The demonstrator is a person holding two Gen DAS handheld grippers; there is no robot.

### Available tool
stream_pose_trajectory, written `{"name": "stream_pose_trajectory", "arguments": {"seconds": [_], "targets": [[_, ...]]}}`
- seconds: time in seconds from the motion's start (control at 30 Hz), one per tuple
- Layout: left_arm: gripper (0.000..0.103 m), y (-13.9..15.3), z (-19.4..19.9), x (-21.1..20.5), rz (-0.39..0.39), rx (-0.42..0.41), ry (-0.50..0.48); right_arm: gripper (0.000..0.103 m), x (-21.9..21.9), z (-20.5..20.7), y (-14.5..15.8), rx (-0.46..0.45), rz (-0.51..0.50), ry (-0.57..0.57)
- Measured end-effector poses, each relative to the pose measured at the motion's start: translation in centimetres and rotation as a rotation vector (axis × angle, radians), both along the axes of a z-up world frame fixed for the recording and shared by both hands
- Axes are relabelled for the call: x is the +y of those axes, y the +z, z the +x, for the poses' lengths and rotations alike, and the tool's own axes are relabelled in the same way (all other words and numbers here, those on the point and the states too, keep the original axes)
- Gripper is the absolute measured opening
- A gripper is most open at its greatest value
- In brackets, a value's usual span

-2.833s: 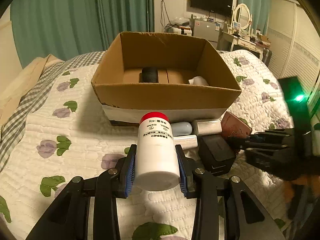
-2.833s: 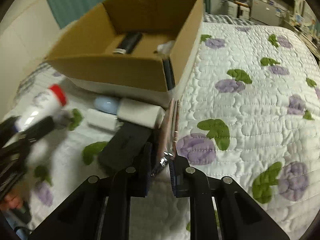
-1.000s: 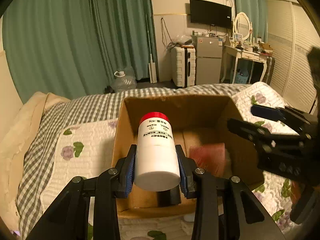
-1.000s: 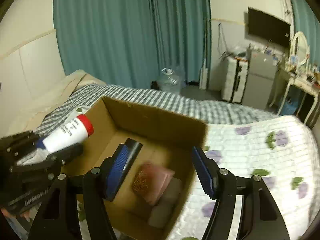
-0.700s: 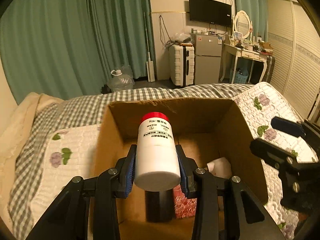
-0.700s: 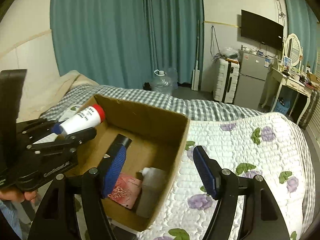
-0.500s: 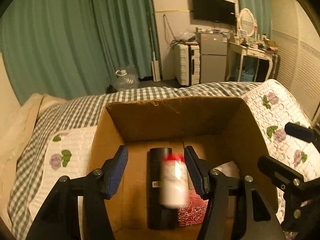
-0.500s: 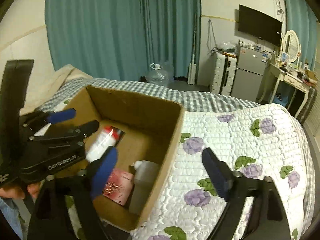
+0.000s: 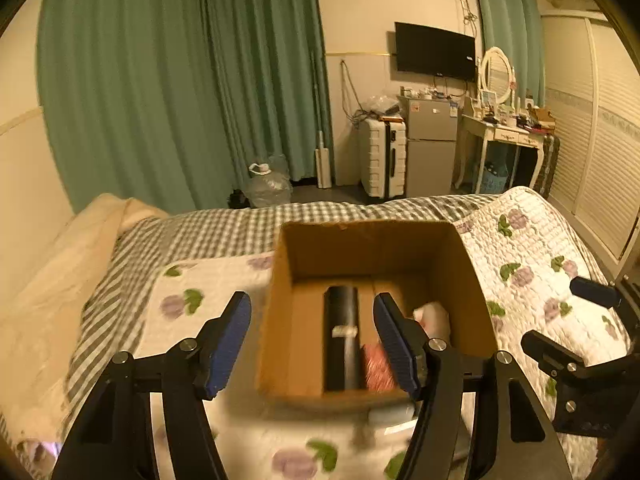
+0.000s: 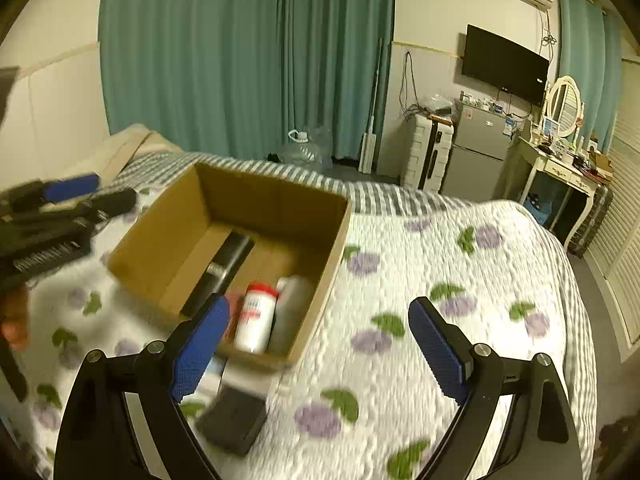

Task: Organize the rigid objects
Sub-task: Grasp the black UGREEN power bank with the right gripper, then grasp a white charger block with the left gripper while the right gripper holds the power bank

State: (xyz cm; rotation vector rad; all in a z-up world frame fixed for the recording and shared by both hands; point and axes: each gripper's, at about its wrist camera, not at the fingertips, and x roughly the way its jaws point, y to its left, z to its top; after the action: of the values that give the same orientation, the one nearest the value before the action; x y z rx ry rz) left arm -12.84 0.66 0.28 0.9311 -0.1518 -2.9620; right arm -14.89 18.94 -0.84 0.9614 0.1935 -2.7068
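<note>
An open cardboard box (image 9: 464, 280) (image 10: 160, 236) stands on the quilted bed. Inside lie a black cylinder (image 9: 340, 332) (image 10: 224, 264), a red patterned item (image 9: 374, 368), a pale bottle (image 10: 292, 312) and the white bottle with a red cap (image 10: 256, 316). My left gripper (image 9: 312, 344) is open and empty, above the box's near side; it also shows at the left of the right wrist view (image 10: 52, 208). My right gripper (image 10: 316, 352) is open and empty, above the bed right of the box; it shows at the right edge of the left wrist view (image 9: 576, 344).
A black box-shaped item (image 10: 232, 420) lies on the quilt (image 10: 460, 280) in front of the box, with a pale object (image 9: 392, 416) beside it. Beyond the bed are green curtains, a water jug (image 9: 266, 188), a suitcase, a small fridge and a dressing table.
My left gripper has opened and dropped the white red-capped bottle into the box, then pulled back. My right gripper let the red item go earlier and has drawn back to the right.
</note>
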Motion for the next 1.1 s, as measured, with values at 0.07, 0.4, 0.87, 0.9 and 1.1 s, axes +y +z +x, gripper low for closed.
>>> {"name": "stream_pose_trajectory", "arguments": {"seconds": [0.07, 0.4, 0.87, 0.9, 1.1], "targets": [[0.068, -0.3, 1.9, -1.0, 0.003, 0.002, 0.031, 0.091, -0.5, 0.9, -1.1, -0.033, 0.003, 0.010], [0.068, -9.2, 5.6, -3.3, 0.030, -0.147, 0.109, 0.091, -3.8, 1.3, -9.3, -0.216, 0.037, 0.039], [0.068, -12.1, 4.5, -1.8, 0.021, -0.211, 0.030, 0.043, -4.8, 1.0, -13.9, -0.309, 0.004, 0.076], [0.068, -12.2, 4.4, -1.5, 0.022, -0.216, 0.022, 0.043, -4.4, 1.4, -13.4, -0.297, 0.003, 0.079], [0.068, -12.7, 3.6, 0.9, 0.029, -0.259, -0.041, 0.043, -1.4, 2.3, -10.6, -0.212, -0.003, 0.040]]}}
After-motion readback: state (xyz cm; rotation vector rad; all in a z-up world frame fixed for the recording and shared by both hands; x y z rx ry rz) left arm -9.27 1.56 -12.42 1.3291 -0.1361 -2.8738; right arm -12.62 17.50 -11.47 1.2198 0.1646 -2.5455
